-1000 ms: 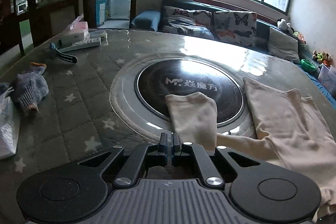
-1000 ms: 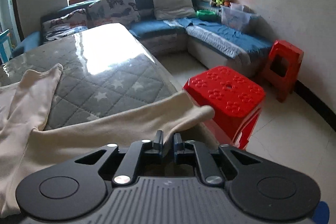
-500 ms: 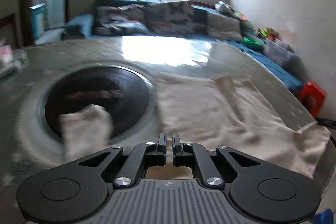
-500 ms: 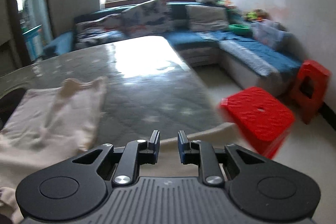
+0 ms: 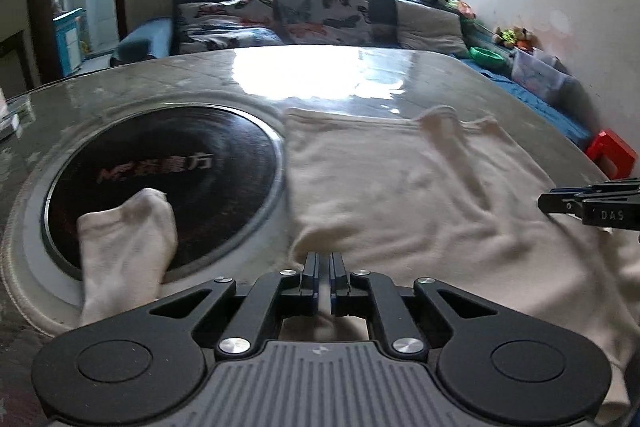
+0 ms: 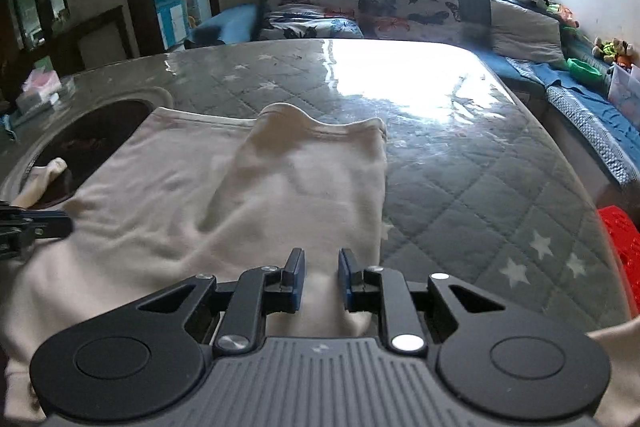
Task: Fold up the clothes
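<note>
A cream long-sleeved top (image 5: 400, 195) lies spread on the quilted table, its hem toward the far side; it also shows in the right wrist view (image 6: 224, 195). One sleeve (image 5: 128, 247) lies over the dark round hob (image 5: 160, 167). My left gripper (image 5: 324, 263) is shut, pinching the near edge of the top. My right gripper (image 6: 321, 263) is open, its jaws a few centimetres apart, with the top's near right edge lying between them. The right gripper also shows at the right edge of the left wrist view (image 5: 592, 205).
The table (image 6: 480, 163) has a grey star-quilted cover under a glossy sheet. A red plastic stool (image 6: 624, 251) stands off the table's right side. A blue sofa with butterfly cushions (image 6: 400, 7) runs behind. A tissue box (image 6: 40, 87) sits at far left.
Both grippers swung toward each other and now face the top's body. The right gripper, shut on the sleeve a second ago, has opened. The left stays shut on the cloth.
</note>
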The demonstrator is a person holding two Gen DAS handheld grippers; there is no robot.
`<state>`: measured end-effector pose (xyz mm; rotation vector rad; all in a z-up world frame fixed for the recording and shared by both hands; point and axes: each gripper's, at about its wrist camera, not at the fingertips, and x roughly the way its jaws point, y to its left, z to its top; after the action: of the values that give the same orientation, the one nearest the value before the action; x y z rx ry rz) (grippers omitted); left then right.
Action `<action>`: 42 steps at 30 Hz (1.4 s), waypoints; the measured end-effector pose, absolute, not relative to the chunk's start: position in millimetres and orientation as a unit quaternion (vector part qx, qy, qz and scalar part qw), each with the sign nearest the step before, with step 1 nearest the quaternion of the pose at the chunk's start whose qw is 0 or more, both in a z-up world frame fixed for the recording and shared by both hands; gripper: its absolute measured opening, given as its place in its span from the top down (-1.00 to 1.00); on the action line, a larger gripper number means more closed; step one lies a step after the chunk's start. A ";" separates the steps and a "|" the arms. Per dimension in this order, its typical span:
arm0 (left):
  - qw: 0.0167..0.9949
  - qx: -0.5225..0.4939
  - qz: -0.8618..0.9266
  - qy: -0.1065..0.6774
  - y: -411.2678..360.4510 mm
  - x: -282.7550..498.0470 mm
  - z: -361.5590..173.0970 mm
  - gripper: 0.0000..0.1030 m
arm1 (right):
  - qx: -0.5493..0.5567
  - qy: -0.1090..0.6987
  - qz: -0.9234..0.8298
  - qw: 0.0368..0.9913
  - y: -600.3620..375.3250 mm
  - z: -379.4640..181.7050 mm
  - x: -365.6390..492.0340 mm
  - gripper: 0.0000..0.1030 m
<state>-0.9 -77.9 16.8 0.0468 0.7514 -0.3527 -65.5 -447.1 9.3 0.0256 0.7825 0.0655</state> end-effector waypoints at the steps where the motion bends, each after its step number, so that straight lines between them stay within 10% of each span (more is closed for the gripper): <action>1: 0.916 0.022 -0.169 0.363 -75.9 -1.1 16.6 0.87 | 0.012 0.382 0.032 0.924 -445.5 7.5 -61.4 0.63; 42: 0.910 0.032 -0.139 0.389 -115.8 149.1 20.9 0.62 | 0.013 0.382 0.037 0.923 -451.9 7.0 61.2 0.59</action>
<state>149.1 -115.8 20.9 0.0664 0.8011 -0.2872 61.2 -451.9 7.0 0.0271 0.7846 0.0758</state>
